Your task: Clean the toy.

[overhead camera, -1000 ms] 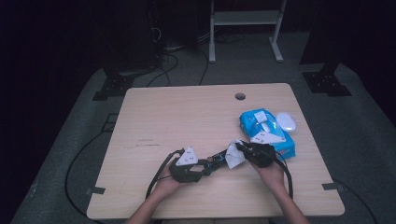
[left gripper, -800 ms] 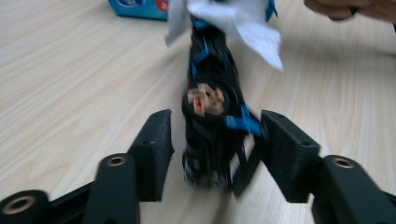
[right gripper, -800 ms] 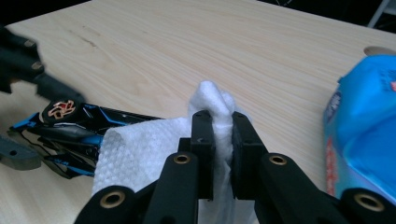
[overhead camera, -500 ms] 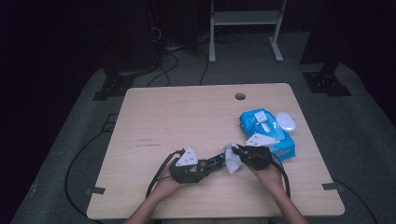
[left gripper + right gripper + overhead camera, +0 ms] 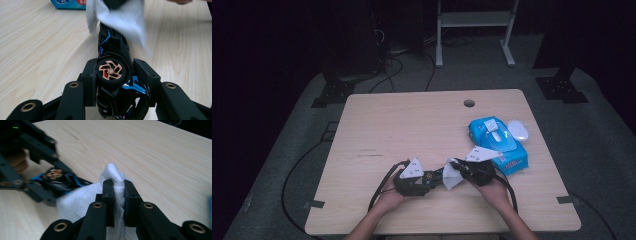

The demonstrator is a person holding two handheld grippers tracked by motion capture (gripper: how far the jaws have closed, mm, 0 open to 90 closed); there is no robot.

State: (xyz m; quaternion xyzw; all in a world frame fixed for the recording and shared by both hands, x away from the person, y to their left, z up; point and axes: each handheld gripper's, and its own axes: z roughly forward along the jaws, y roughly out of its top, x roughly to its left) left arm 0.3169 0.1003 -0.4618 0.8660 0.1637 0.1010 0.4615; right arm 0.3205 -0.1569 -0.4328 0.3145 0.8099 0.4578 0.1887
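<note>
Both pairs of black fingers are clenched on something. Those of the left gripper (image 5: pixel 116 75) pinch a black toy car (image 5: pixel 113 57) with blue trim across its body, a copper-spoked wheel (image 5: pixel 110 70) facing the camera between the pads; the car's near end drops out of sight behind the jaws. Those of the right gripper (image 5: pixel 117 195) squeeze a white wipe (image 5: pixel 113 176), whose crumpled top pokes up past the fingertips while the rest hangs blurred below and to the left. In the left gripper view the wipe drapes over the far end of the car, hiding it, so the exact contact is hard to make out. In the high view the two grippers (image 5: pixel 412 177) (image 5: pixel 477 167) meet near the front edge of the desk (image 5: pixel 412 125), slightly right of its middle, and the car is too small and dark to tell apart from them. A blue wipe pack (image 5: pixel 497 142) lies just beside the right gripper, toward the right edge, with a white lid-like object (image 5: pixel 518 131) next to it. A round hole (image 5: pixel 469 103) sits near the far edge.
</note>
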